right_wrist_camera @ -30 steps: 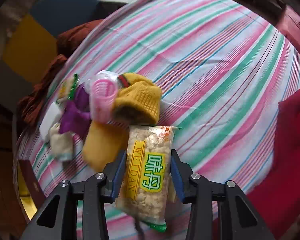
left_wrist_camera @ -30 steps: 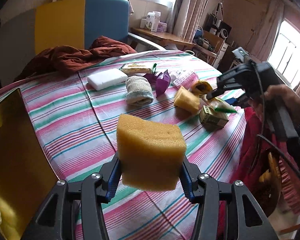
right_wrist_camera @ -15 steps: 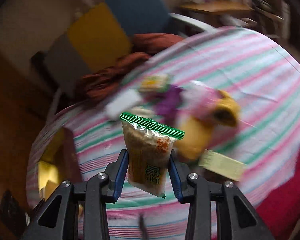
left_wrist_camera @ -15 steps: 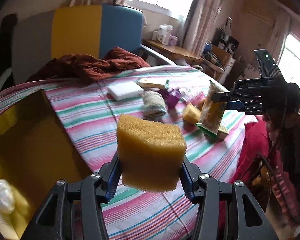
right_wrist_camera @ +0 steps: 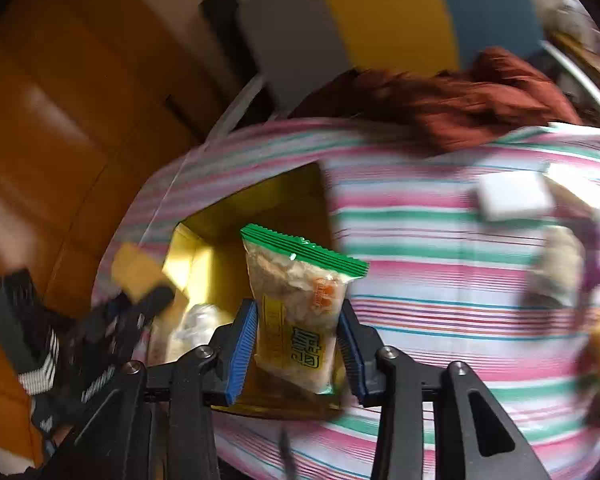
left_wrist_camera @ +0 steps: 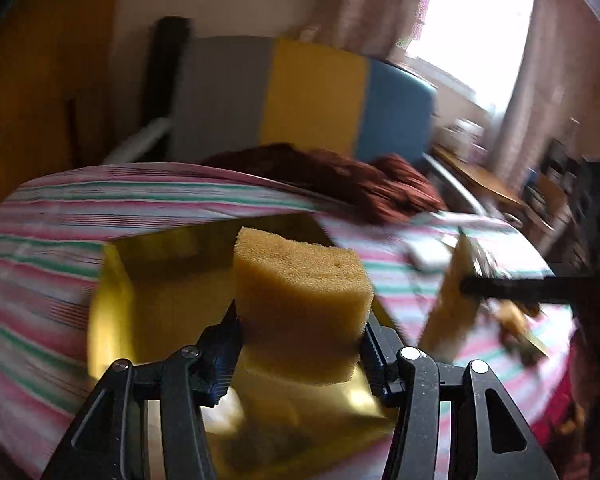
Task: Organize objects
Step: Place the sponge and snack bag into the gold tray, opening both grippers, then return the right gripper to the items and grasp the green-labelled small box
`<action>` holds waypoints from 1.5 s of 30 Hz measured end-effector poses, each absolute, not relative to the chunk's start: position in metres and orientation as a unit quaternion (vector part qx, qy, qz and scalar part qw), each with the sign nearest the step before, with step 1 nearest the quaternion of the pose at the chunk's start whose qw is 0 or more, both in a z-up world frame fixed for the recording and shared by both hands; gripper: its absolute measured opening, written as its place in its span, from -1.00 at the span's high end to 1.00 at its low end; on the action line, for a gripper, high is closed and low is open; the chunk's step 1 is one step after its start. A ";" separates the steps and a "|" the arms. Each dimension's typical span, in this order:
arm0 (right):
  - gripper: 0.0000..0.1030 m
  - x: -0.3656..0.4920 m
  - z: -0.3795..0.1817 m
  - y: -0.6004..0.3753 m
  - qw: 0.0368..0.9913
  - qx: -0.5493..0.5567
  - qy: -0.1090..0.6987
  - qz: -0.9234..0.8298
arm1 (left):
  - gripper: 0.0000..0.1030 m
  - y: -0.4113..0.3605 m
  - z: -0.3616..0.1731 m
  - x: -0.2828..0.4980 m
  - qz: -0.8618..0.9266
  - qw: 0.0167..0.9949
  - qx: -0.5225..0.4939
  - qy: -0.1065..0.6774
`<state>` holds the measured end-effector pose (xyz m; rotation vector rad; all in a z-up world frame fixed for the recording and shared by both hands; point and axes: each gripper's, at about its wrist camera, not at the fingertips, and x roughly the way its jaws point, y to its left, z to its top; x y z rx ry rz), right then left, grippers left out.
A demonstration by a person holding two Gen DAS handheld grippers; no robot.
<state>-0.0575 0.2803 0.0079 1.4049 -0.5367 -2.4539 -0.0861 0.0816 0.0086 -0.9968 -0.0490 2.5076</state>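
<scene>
My left gripper [left_wrist_camera: 300, 344] is shut on a yellow sponge [left_wrist_camera: 300, 304] and holds it over the open gold box [left_wrist_camera: 156, 304] on the striped table. My right gripper [right_wrist_camera: 296, 348] is shut on a clear snack packet [right_wrist_camera: 296, 320] with a green top edge, held above the near side of the same gold box [right_wrist_camera: 260, 208]. The left gripper with its sponge [right_wrist_camera: 136, 272] shows at the left of the right wrist view. The right gripper's finger [left_wrist_camera: 520, 284] and packet [left_wrist_camera: 452, 308] show at the right of the left wrist view.
A dark red cloth [right_wrist_camera: 480, 100] lies at the table's far edge before a grey, yellow and blue chair [left_wrist_camera: 312, 100]. A white block [right_wrist_camera: 512, 196], a grey sock [right_wrist_camera: 560, 264] and purple and yellow items lie to the right. A pale item [right_wrist_camera: 196, 328] lies inside the box.
Both grippers have swung left with their loads, from the pile of objects to above the gold box. The view is blurred by the motion.
</scene>
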 end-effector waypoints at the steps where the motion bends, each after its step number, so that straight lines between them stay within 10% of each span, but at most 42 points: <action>1: 0.12 -0.061 0.005 0.267 0.140 0.489 -0.177 -0.843 | -0.06 0.072 0.007 -0.094 0.912 0.197 -0.359 -0.017; 18: 0.03 -0.021 -0.007 0.195 0.082 0.426 0.015 -0.901 | -0.96 0.017 0.019 -0.068 0.948 0.072 -0.309 -0.002; 45: 0.03 0.014 -0.008 0.249 0.039 0.395 -0.024 -0.917 | -0.98 0.063 0.044 -0.017 0.956 0.113 -0.262 0.069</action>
